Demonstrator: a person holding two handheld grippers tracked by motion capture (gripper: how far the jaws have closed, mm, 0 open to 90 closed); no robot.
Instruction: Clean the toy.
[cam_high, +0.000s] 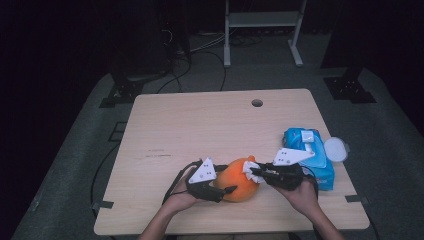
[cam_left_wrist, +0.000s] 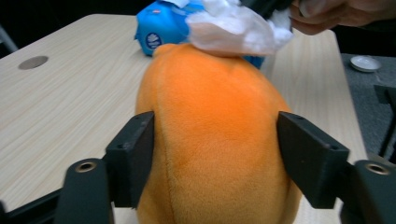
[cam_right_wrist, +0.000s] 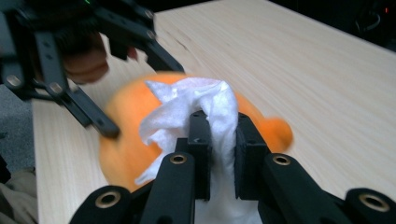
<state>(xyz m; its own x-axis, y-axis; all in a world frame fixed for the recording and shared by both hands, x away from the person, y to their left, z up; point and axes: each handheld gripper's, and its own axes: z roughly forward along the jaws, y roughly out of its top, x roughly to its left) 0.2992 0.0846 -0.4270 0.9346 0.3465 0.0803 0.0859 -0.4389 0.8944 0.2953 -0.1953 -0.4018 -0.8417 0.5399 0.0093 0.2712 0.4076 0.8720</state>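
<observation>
Right gripper (cam_right_wrist: 219, 154) has its two black jaws pinched tight on a white wipe (cam_right_wrist: 196, 109), so the wipe can rub the toy (cam_high: 239, 179). The soft, crumpled wipe sits bunched on top of the toy. Left gripper (cam_left_wrist: 217, 158) has one jaw on each side of the toy; the left jaw touches the fur and the right one sits right at its edge, probably to keep the toy from sliding while it gets wiped. This orange toy is round and fuzzy, like a fat plush fruit, and it rests on the table (cam_high: 200, 125) near the front edge. That table is pale wood, smooth and flat. Just beside the right hand lies a shiny blue pack (cam_high: 305, 150) of wipes, with a small round white lid (cam_high: 335, 149) next to it.
</observation>
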